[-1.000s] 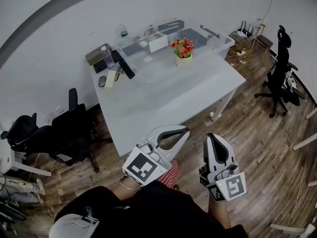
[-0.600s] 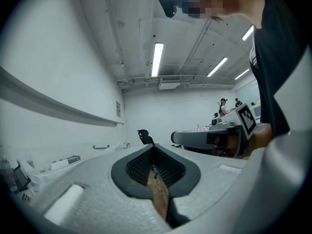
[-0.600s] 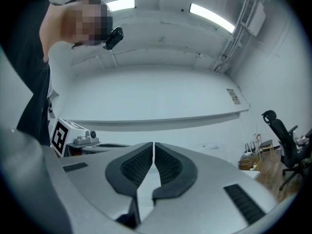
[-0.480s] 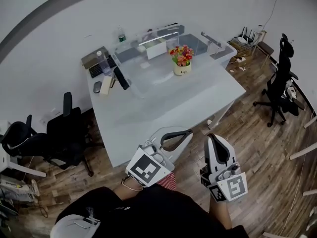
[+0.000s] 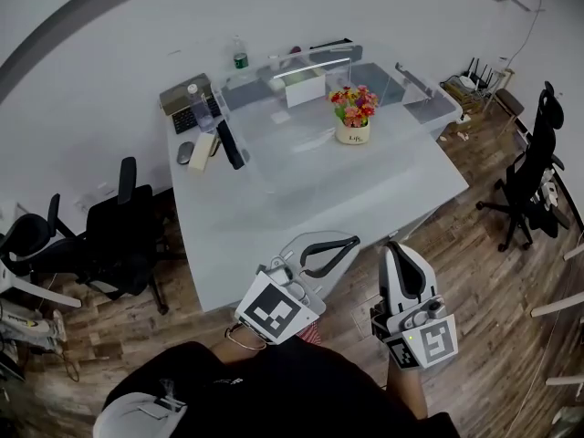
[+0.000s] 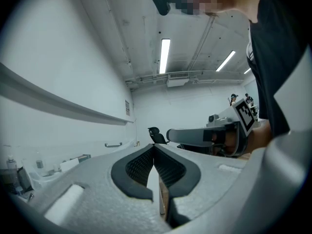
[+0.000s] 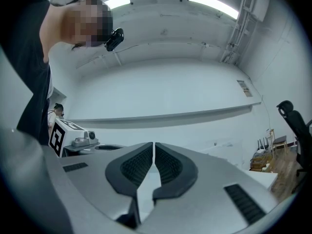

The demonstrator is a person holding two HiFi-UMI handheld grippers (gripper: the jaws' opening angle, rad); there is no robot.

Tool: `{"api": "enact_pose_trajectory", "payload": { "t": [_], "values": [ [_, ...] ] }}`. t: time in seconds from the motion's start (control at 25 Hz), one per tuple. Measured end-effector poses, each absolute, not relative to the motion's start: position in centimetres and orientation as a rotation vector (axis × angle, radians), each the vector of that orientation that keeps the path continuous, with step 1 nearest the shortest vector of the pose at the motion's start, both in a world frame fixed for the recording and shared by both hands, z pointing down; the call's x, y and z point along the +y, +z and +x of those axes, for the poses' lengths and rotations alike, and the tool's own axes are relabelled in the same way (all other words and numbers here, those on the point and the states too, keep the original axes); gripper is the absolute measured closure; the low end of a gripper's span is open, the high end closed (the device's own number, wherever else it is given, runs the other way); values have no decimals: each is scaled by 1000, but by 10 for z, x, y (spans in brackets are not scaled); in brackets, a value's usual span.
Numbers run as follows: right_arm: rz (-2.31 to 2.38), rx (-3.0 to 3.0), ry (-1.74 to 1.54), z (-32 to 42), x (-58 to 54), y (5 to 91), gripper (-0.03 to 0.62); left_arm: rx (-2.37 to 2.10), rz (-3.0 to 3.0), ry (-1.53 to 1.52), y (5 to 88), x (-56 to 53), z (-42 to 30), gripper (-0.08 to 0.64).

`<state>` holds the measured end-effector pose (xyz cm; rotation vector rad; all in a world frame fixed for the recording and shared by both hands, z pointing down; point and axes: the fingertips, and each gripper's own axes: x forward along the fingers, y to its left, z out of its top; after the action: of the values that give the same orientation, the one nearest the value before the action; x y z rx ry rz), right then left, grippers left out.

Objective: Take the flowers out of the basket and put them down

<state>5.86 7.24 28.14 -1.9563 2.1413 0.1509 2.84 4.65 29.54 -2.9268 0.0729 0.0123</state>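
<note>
We're in an office here: a big white desk [image 5: 310,199] carrying a laptop [image 5: 187,108] and mouse [image 5: 185,152], black swivel chairs [image 5: 123,235] on wood floor [image 5: 474,245], strip lights [image 6: 164,55] overhead.

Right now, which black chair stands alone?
The black chair on the wood floor right of the table; the other two chairs crowd together at its left.

A white table [image 5: 301,217] filled the centre of the frame. Toward its upper end, a pot of flowers [image 5: 354,115] stood inside a clear basket [image 5: 274,167]. At lower centre, the left gripper [image 5: 349,242] and the right gripper [image 5: 394,249] pointed toward the table's near edge. A black chair [image 5: 123,235] stood at the left.
</note>
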Motion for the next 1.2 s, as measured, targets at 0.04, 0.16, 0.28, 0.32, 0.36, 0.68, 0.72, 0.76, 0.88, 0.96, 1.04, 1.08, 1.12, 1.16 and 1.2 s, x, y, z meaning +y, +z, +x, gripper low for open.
{"api": "enact_pose_trajectory", "payload": {
  "t": [0.04,0.16,0.28,0.32,0.36,0.68,0.72,0.76,0.88,0.96,1.04,1.08,1.12,1.16,1.2],
  "values": [
    [-1960,2139,143,62,69,282,578,71,-2930,6,297,42,31,554],
    [-1975,2134,120,72,60,286,578,64,-2950,-5,300,30,41,554],
    [-1988,2133,115,81,53,285,578,52,-2960,8,298,21,51,554],
    [-1996,2130,114,84,51,285,578,43,-2960,8,297,19,55,554],
    [-2004,2126,114,87,50,284,578,34,-2962,8,297,18,59,554],
    [-2063,2104,125,104,42,277,578,-43,-2969,48,291,13,83,554],
    [-2069,2102,125,106,41,277,578,-50,-2967,51,290,12,85,554],
    [-2075,2102,128,107,40,276,578,-59,-2966,51,289,12,87,554],
    [-2084,2105,139,111,36,273,578,-77,-2962,68,284,10,92,554],
    [-2082,2107,141,113,32,272,578,-75,-2960,94,280,7,93,554],
    [-2077,2109,146,115,27,270,578,-75,-2956,116,276,4,96,554],
    [-2074,2109,152,116,24,269,578,-79,-2952,120,274,2,97,554],
    [-2072,2109,158,118,22,268,578,-85,-2946,123,273,1,99,554],
    [-2071,2108,162,120,19,268,578,-92,-2943,129,273,-1,101,554],
    [-2071,2105,163,122,16,268,578,-97,-2942,137,273,-3,103,554]
  ]
}}
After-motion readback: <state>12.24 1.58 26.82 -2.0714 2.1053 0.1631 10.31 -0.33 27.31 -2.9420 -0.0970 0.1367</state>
